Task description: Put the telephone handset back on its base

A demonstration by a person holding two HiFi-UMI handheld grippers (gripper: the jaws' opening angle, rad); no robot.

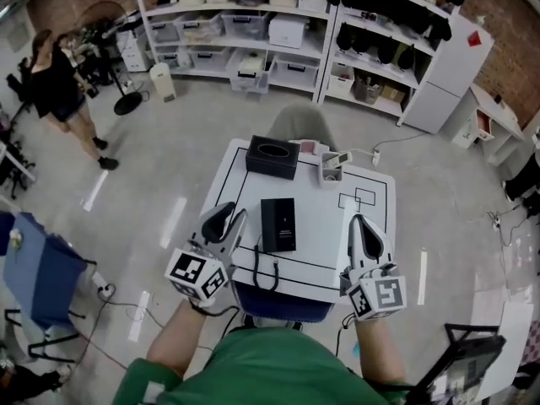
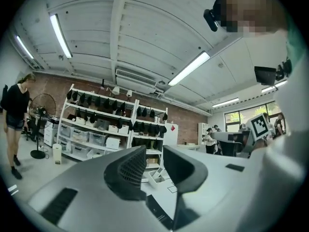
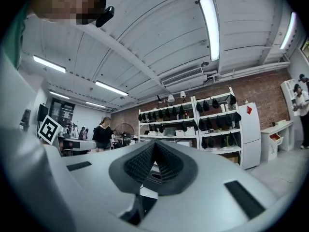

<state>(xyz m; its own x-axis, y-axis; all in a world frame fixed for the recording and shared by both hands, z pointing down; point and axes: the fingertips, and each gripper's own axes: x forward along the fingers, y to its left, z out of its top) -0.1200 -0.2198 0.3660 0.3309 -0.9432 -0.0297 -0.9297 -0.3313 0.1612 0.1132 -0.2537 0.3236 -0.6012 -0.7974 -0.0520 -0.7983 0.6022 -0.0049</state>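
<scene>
A black telephone (image 1: 278,224) lies flat in the middle of the white table (image 1: 371,218). Its black cord (image 1: 267,272) loops over the front edge. I cannot tell the handset apart from the base. My left gripper (image 1: 228,218) hovers just left of the phone; its jaws stand apart with nothing between them. In the left gripper view the gripper (image 2: 154,166) points over the table, and a corner of the phone (image 2: 159,211) shows below the jaws. My right gripper (image 1: 359,224) is over the table's right side, jaws together and empty. The right gripper view shows the gripper (image 3: 153,151) with its pads meeting.
A black tissue box (image 1: 272,156) and a small white holder (image 1: 331,169) stand at the table's far edge. A grey chair (image 1: 299,125) sits behind the table. Shelves (image 1: 245,32) line the back wall. A person (image 1: 59,91) stands far left.
</scene>
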